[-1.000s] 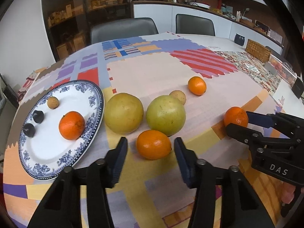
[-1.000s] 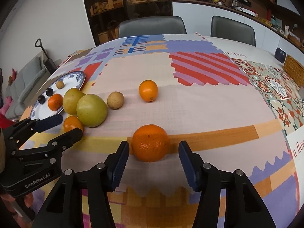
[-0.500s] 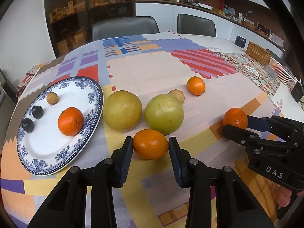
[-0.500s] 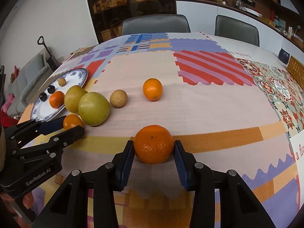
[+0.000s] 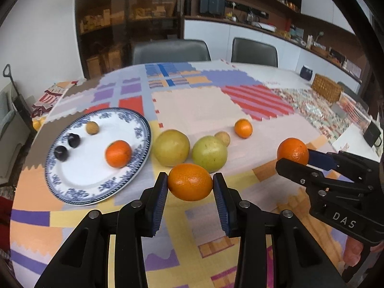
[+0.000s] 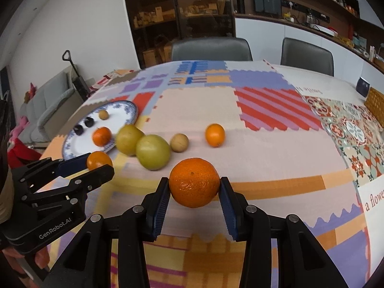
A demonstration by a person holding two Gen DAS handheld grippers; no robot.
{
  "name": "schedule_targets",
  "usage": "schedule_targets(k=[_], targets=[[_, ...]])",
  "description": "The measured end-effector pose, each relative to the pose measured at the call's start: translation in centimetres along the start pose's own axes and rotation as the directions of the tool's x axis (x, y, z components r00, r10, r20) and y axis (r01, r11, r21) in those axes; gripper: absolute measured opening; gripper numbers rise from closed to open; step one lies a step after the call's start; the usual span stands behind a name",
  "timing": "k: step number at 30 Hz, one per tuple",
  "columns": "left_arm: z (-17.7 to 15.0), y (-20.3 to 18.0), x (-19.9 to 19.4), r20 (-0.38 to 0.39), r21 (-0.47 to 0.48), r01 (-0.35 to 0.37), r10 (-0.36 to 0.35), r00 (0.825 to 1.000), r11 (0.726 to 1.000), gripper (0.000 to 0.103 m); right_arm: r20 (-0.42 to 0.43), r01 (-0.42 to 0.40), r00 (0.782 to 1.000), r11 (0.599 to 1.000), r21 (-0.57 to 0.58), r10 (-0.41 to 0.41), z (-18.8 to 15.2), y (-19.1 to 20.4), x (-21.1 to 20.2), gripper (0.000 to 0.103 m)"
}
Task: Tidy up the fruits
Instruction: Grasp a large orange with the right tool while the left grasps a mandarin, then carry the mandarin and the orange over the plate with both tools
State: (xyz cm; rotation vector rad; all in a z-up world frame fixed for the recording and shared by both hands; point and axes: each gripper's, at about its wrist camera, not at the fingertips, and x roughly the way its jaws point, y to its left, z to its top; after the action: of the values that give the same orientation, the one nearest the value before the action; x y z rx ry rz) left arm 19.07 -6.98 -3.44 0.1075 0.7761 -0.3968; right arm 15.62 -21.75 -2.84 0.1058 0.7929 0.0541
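Each tool is clamped on a round orange: left tool (image 5: 189, 188), right tool (image 6: 194, 190); either could roll free before reaching the plate (image 5: 72, 189) at ten o'clock

Two grey chairs (image 6: 211, 48) (both pushed in) face a wicker basket (image 5: 326, 90) on the patchwork tablecloth (image 6: 276, 153).

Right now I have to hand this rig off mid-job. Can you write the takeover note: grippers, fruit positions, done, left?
Left gripper: shut on a smooth orange, lifted off the cloth.
Right gripper: shut on a bumpy orange, also lifted.
Plate, on the left: one orange, two dark fruits, one small tan fruit.
Loose on the tablecloth: two big yellow-green fruits, a tan fruit, a small orange.
Left to do: place both held oranges, then sort the loose four.
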Motion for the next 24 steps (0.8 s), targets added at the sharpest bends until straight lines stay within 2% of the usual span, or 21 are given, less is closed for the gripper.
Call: schedule_targets(k=[14,24], targets=[[0.2,2.2,-6.3,0.100,-0.063,-0.044,0.050,0.994,0.997,0.038,0.095,-0.071,0.992,0.995,-0.070,0.078,1.6,3.9,-4.3,0.043],[0.5,4.9,-8.9,0.141,-0.098,-0.099,0.112,0.984,0.990,0.038,0.119,-0.130,0.983,0.986,-0.107,0.142,3.4,6.7,-4.8,0.043]])
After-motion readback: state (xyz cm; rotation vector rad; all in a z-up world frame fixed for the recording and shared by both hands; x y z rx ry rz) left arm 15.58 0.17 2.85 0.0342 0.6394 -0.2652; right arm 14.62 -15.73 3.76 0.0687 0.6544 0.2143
